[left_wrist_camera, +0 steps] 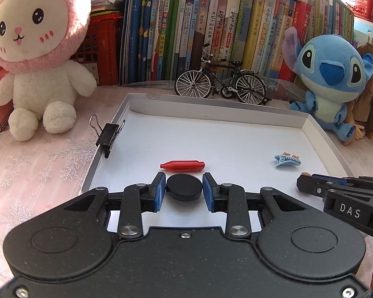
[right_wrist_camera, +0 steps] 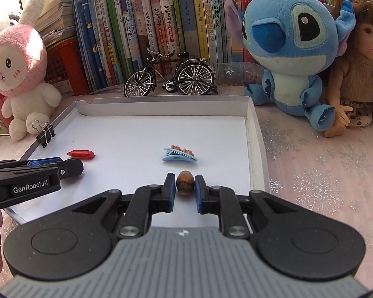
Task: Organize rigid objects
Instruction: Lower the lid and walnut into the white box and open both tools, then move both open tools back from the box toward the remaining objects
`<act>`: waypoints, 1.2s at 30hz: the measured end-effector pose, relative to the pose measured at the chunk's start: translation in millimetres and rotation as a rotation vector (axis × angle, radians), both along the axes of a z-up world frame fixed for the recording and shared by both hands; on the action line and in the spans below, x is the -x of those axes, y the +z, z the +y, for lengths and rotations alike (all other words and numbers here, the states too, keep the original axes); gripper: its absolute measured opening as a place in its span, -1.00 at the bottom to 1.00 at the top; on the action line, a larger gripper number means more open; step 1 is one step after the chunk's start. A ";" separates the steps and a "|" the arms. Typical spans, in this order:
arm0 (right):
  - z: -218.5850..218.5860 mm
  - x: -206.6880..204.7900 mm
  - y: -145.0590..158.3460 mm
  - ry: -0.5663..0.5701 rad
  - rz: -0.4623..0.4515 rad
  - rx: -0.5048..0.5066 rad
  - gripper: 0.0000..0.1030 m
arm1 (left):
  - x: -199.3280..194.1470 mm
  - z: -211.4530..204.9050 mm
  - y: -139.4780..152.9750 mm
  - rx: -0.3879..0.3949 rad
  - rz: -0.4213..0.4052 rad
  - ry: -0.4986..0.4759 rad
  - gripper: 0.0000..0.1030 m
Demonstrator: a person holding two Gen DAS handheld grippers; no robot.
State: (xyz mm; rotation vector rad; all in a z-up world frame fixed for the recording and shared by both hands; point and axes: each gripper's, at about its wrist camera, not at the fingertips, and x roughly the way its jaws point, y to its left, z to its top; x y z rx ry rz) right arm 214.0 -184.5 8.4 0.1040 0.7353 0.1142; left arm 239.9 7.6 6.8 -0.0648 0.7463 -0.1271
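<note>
White card is lining the shallow tray (left_wrist_camera: 136,104), which is sitting on a pink cloth with snowflake print (left_wrist_camera: 37,168).

Left to right, left wrist view:
- Pink-and-white rabbit plush (left_wrist_camera: 34,57) is sitting off the tray's left side.
- Black binder clip (left_wrist_camera: 108,137) is clamping the tray's left wall.
- Red capsule-shaped piece (left_wrist_camera: 182,166) is lying flat on the tray floor, just beyond the disc.
- Left gripper (left_wrist_camera: 184,190) is straddling a black disc (left_wrist_camera: 184,188). Blue pads (left_wrist_camera: 161,191) are sitting right at the disc's edges; the left pad looks to be touching, the right pad is showing a hairline gap at most. Disc is resting on the tray floor, near the front.
- Blue hair clip (left_wrist_camera: 287,161) is lying right of centre.
- Model bicycle (left_wrist_camera: 221,82) is standing behind the tray's far wall, in front of a row of books (left_wrist_camera: 211,24).
- Blue plush (left_wrist_camera: 328,84) and a doll are sitting at the far right.

Right wrist view:
- Right gripper (right_wrist_camera: 185,186) is bracketing a brown nut (right_wrist_camera: 185,185), narrow gap, both pads at the nut's sides. Firm contact: cannot tell for certain. Nut is sitting on the tray floor, just in front of the hair clip.
- Doll (right_wrist_camera: 358,74) is leaning against the blue plush.
</note>
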 end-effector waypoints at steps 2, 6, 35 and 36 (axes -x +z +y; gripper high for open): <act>-1.5 2.5 2.1 0.005 -0.009 -0.012 -0.51 | 3.5 -1.1 4.6 -0.004 -0.015 -0.004 -0.23; -3.8 12.3 9.7 0.016 -0.039 -0.009 -0.22 | 13.6 -3.0 14.4 -0.003 -0.041 -0.022 -0.06; -30.3 141.1 29.5 0.132 -0.215 0.094 0.56 | 154.6 10.7 27.8 -0.017 -0.128 -0.125 0.54; -30.5 145.9 27.0 0.136 -0.218 0.103 0.56 | 158.3 10.7 26.7 -0.027 -0.129 -0.126 0.54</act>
